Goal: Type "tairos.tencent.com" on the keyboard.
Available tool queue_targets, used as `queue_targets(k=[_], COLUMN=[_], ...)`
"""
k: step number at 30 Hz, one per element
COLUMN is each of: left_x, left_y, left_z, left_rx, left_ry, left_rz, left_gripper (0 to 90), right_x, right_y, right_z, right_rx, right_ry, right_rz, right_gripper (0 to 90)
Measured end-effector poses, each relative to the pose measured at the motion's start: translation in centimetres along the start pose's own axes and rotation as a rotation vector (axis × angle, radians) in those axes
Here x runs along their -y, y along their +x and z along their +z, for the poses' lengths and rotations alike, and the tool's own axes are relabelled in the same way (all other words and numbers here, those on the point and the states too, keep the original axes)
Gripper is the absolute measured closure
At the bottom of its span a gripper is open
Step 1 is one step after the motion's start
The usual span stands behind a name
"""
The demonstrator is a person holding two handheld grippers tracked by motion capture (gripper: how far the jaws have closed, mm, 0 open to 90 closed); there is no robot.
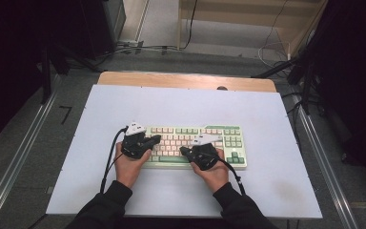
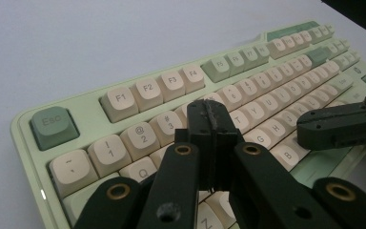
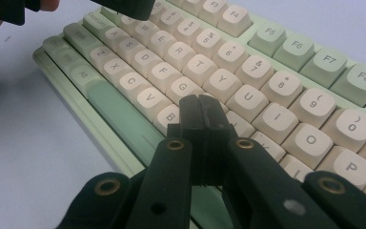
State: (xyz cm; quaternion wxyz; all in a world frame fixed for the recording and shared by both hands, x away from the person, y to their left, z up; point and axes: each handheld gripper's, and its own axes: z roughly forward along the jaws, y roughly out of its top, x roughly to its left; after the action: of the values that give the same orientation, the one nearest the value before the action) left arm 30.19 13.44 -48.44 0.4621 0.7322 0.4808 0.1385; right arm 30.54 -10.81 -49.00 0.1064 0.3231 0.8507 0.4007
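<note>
A pale green keyboard (image 1: 228, 143) with cream and green keys lies in the middle of the white board. My left gripper (image 1: 156, 139) hovers over its left half, jaws pressed together with nothing between them; in the left gripper view its tips (image 2: 213, 114) sit above the number and Q-W-E keys of the keyboard (image 2: 138, 95). My right gripper (image 1: 183, 150) is over the lower middle of the keys, jaws shut and empty too. Its tips (image 3: 201, 109) hang above the B, H and N area of the keyboard (image 3: 286, 86). The right gripper (image 2: 333, 126) lies across the left gripper view.
The white board (image 1: 124, 100) covers a wooden table whose far edge (image 1: 186, 78) shows behind it. Metal rails (image 1: 19, 157) run along both sides. Cables and dark stands (image 1: 305, 67) stand on the floor beyond the table.
</note>
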Motion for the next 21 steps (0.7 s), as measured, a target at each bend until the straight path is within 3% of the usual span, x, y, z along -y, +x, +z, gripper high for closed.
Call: queue_targets(k=[10,21], left_x=[0.0,0.0], left_y=[0.0,-0.1], left_z=[0.0,-0.2], left_rx=[0.002,0.007], left_ry=[0.000,-0.004], left_rz=[0.001,0.005], left_gripper=[90.0,90.0], right_x=[0.0,-0.5], right_y=[0.0,-0.1], right_z=[0.2,-0.8], right_rx=[-0.007,-0.009], right_ry=[0.015,-0.033], right_rz=[0.000,0.012], right_gripper=[87.8,87.8])
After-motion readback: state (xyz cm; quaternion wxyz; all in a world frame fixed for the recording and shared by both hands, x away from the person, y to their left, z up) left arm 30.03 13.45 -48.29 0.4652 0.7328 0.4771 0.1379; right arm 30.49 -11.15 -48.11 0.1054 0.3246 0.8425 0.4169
